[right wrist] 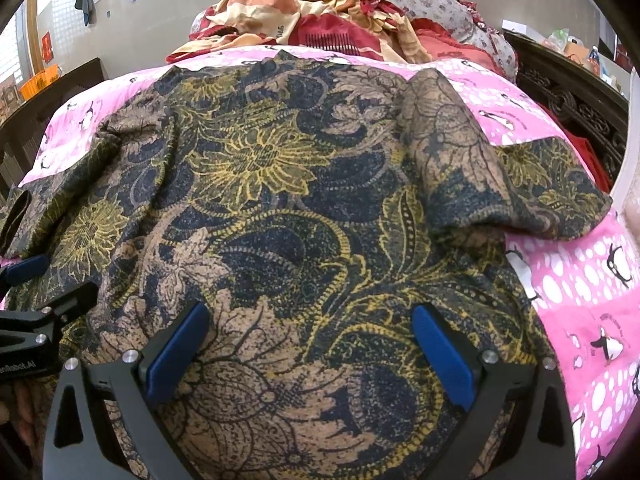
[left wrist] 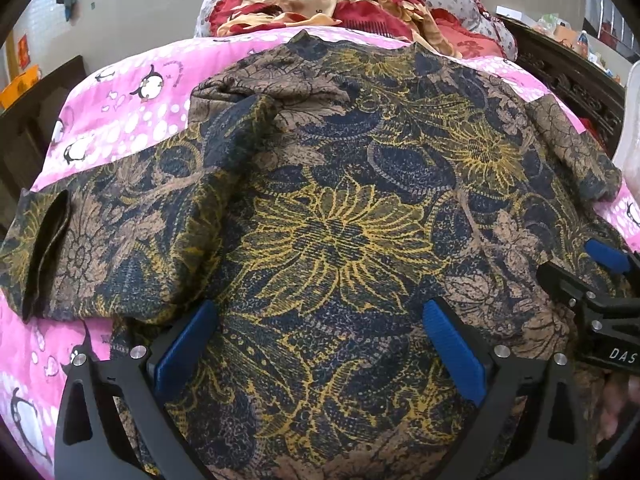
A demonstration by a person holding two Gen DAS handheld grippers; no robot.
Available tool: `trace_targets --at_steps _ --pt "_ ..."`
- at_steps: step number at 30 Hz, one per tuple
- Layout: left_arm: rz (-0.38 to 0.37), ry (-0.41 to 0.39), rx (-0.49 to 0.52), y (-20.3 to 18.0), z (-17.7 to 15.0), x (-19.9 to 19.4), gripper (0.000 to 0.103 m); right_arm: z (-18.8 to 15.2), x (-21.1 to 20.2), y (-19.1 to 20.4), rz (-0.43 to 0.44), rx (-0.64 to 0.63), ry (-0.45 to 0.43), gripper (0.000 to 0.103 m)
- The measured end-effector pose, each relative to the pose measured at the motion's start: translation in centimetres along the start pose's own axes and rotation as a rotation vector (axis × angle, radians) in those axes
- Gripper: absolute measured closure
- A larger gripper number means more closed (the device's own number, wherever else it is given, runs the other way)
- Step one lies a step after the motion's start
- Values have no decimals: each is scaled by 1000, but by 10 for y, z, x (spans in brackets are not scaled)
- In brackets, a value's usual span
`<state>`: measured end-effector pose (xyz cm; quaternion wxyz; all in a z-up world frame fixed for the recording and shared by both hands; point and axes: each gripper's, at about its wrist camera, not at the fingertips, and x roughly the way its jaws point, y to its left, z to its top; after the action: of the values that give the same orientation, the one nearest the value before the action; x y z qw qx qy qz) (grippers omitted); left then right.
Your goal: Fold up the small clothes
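A dark blue, tan and yellow flower-print top (left wrist: 340, 208) lies spread flat on a pink penguin-print bedsheet (left wrist: 120, 108), neck at the far side. Its left sleeve (left wrist: 80, 232) lies out to the left, its right sleeve (right wrist: 552, 184) out to the right. My left gripper (left wrist: 320, 320) is open, its blue-padded fingers (left wrist: 188, 344) over the top's lower part. My right gripper (right wrist: 308, 324) is open over the near right part of the top (right wrist: 300, 200). Each gripper shows at the edge of the other's view: the right one (left wrist: 600, 280), the left one (right wrist: 36, 292).
A heap of red, orange and cream bedding (left wrist: 332, 4) lies at the far end of the bed. A dark carved wooden bed frame (left wrist: 576, 84) runs along the right. A wall with a hanging cloth (right wrist: 86, 2) is at the far left.
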<state>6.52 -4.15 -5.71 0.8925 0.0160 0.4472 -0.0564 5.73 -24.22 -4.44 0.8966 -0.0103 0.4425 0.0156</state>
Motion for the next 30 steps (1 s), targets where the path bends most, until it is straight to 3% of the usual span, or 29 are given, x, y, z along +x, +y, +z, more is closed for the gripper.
trace_targets --at_steps 5,9,14,16,18,20,24,26,28,30 --pt "-53 20 -24 12 1 -10 15 0 0 0 -1 -1 -1 0" --pt "-44 18 -51 47 -9 -35 16 0 0 1 0 0 -1 0" --pt "31 -160 -39 103 -13 -93 16 0 0 1 -1 -1 0 0" --pt "95 -227 -39 128 -6 -102 16 -1 0 1 0 0 -1 0" --pt "124 -242 -26 154 3 -95 16 0 0 1 0 0 -1 0" --pt "149 -213 30 172 11 -76 25 0 0 1 1 0 -1 0" --pt "88 -65 74 182 18 -32 38 0 0 1 3 2 -3 0" --pt "156 -37 114 180 17 -20 38 -1 0 1 5 3 -3 0" --pt "241 -18 96 186 15 -14 39 0 0 1 6 4 -3 0" --pt "273 -7 65 191 13 -13 43 0 -1 0 7 5 -4 0"
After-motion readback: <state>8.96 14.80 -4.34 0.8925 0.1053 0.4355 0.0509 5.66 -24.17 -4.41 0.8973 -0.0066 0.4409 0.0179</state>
